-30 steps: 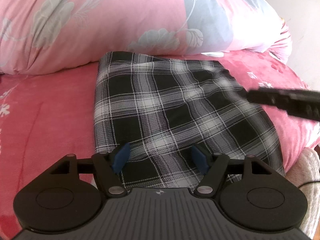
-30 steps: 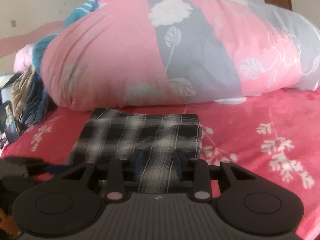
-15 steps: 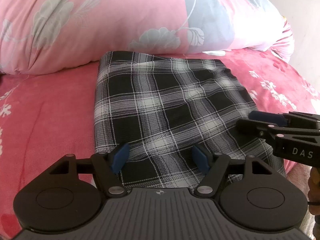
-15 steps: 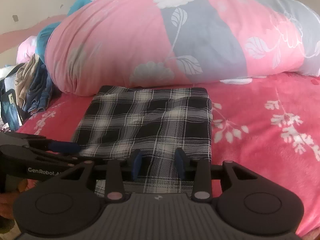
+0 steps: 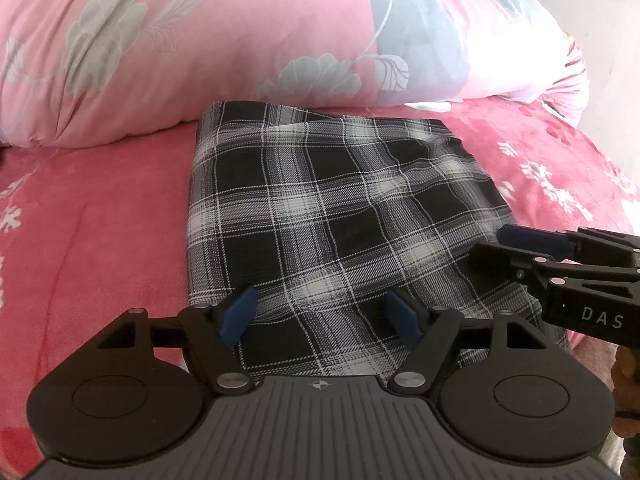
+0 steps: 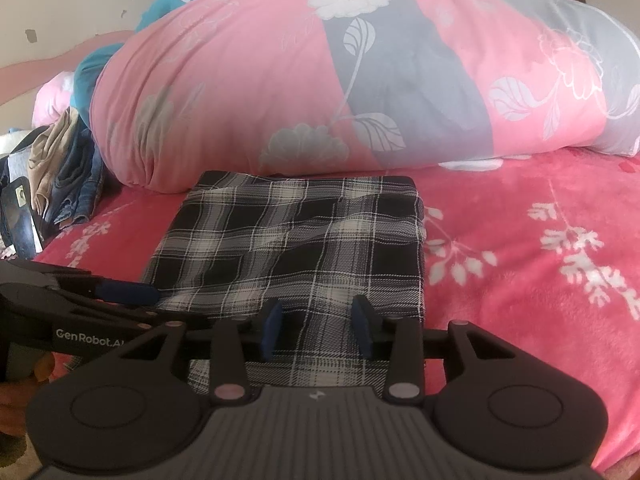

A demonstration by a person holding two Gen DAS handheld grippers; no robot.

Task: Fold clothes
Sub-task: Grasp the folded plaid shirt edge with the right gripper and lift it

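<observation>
A black-and-white plaid garment [image 5: 332, 216] [image 6: 304, 248] lies folded into a flat rectangle on the pink bedspread, its far edge against a big pink floral duvet roll. My left gripper [image 5: 320, 314] hovers open over the garment's near edge, nothing between its blue pads. My right gripper [image 6: 318, 326] is open too, its pads closer together, above the near right part of the cloth. In the left wrist view the right gripper [image 5: 516, 240] comes in from the right edge. The right wrist view shows the left gripper [image 6: 128, 294] low at the left.
The rolled pink and grey floral duvet [image 6: 340, 80] blocks the far side. A heap of jeans and other clothes [image 6: 60, 168] sits at the far left. Open pink bedspread [image 6: 540, 260] with white flowers stretches to the right of the garment. A hand [image 5: 626, 364] holds the right gripper.
The right gripper has swung in from a blurred pass above the cloth and settled low at its near right edge. The left gripper has barely moved. The garment lies as before.
</observation>
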